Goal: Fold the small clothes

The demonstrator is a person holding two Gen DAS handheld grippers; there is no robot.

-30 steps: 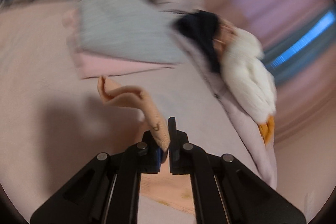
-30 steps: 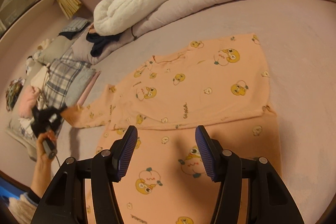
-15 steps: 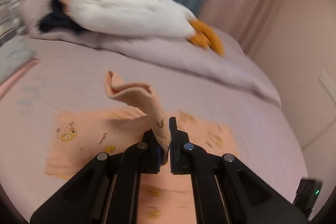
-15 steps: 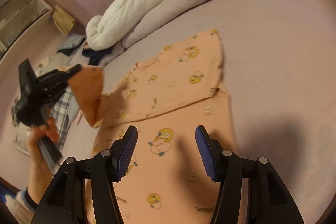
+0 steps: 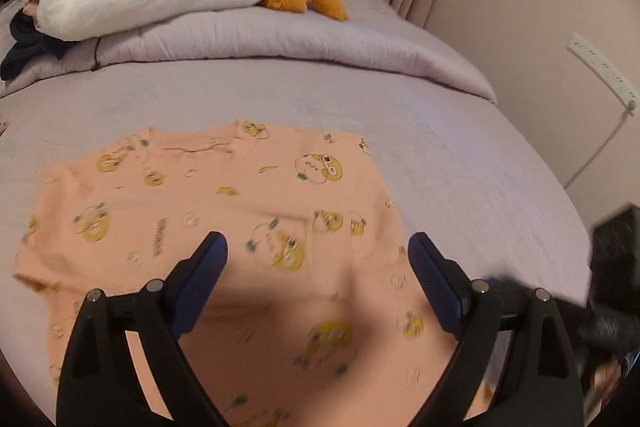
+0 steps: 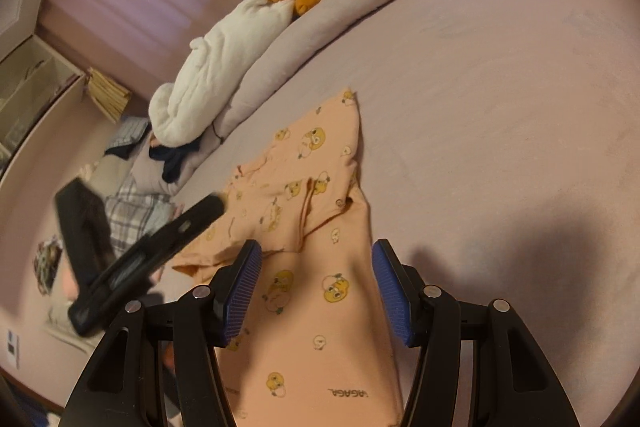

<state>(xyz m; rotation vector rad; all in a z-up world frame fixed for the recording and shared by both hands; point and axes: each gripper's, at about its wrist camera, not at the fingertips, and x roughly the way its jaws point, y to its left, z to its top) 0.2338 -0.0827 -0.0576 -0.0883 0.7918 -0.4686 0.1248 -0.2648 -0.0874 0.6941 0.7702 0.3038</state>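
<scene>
Lilac bed (image 5: 460,155), peach duck-print garment (image 5: 224,203)

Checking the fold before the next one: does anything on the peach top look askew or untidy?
Yes. The sleeve folded across the peach top lies slanted and rumpled, and the edge beside it is bunched rather than flat. Nothing looks torn or stained.

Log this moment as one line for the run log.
garment: peach top flat on bed, sleeve folded in | left gripper: opening, empty | right gripper: open, empty

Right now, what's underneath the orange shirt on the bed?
The orange shirt lies flat on the lilac bedsheet, which shows all around it. Whatever is directly beneath the cloth is covered.
</scene>
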